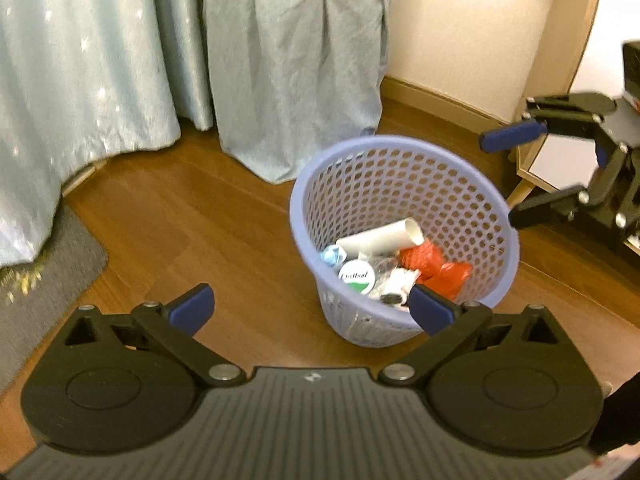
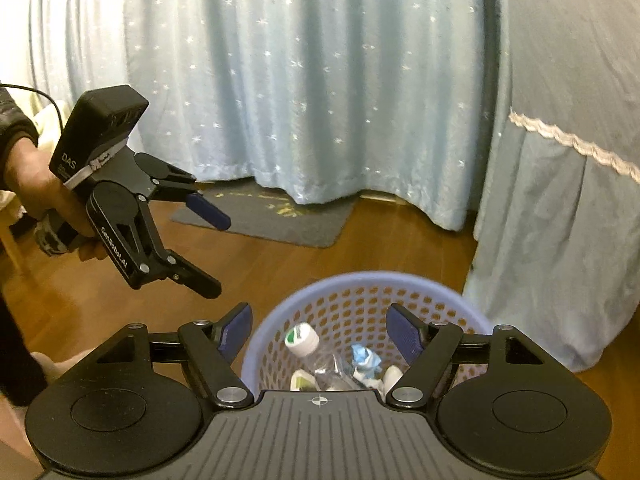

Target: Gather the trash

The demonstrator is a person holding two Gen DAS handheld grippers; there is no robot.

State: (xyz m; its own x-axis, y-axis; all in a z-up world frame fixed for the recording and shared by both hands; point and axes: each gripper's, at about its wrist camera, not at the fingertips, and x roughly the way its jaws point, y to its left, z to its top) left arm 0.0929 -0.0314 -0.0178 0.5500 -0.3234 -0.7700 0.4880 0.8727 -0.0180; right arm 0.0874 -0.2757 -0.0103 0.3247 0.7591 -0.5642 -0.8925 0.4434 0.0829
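A lilac perforated basket [image 1: 400, 148] stands on the wooden floor. Inside lie a white tube [image 1: 380, 238], a red plastic bag [image 1: 434, 266], a clear bottle with a white and green cap [image 1: 354, 276] and a blue crumpled scrap [image 1: 334, 256]. My left gripper [image 1: 310, 308] hovers over the basket's near side, open, with nothing between its blue pads. Off the basket's right rim, my right gripper [image 1: 502, 178] is open too. In the right wrist view the right gripper [image 2: 320, 334] is above the basket [image 2: 360, 280] and empty. The left gripper [image 2: 218, 256], held by a hand [image 2: 36, 184], is open at the left.
Pale blue starred curtains [image 2: 280, 80] and a frilled bed skirt [image 1: 296, 60] hang behind the basket. A grey mat [image 2: 272, 220] lies on the floor by the curtains. A wooden furniture leg [image 1: 520, 192] and a cream wall with baseboard [image 1: 440, 100] stand at the right.
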